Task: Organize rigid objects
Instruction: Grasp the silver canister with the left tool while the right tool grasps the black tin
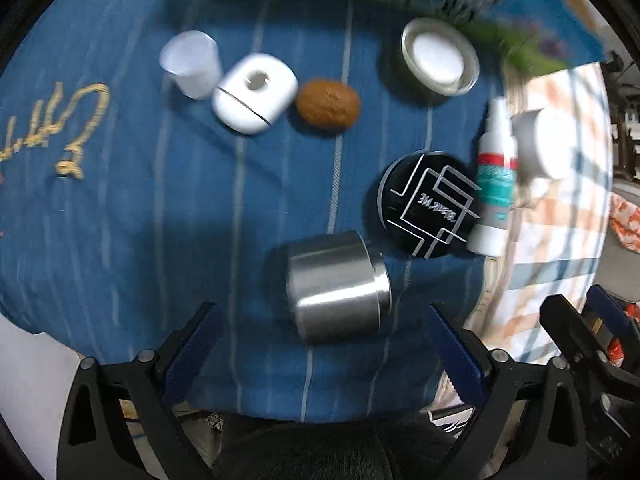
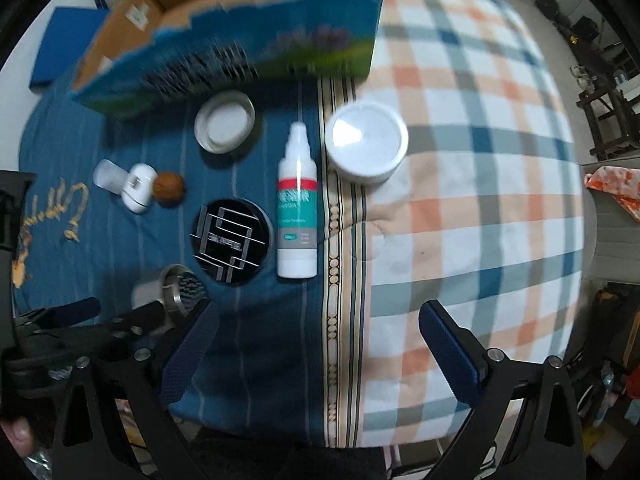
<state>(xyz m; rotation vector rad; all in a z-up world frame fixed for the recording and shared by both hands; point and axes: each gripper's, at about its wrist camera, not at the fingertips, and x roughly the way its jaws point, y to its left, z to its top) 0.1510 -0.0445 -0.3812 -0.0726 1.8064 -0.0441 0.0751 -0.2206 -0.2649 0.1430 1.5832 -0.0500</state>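
Observation:
A steel cup lies on its side on the blue cloth, just ahead of my open, empty left gripper; it also shows in the right wrist view. Around it lie a black round compact, a white spray bottle, a white lidded jar, a shallow tin, a brown nut, a white oval case and a clear small cup. My right gripper is open, empty, over the bed edge.
An open cardboard box with a blue-green printed side stands at the far edge of the cloth. A checked bedspread covers the right side. My left gripper shows at the lower left of the right wrist view.

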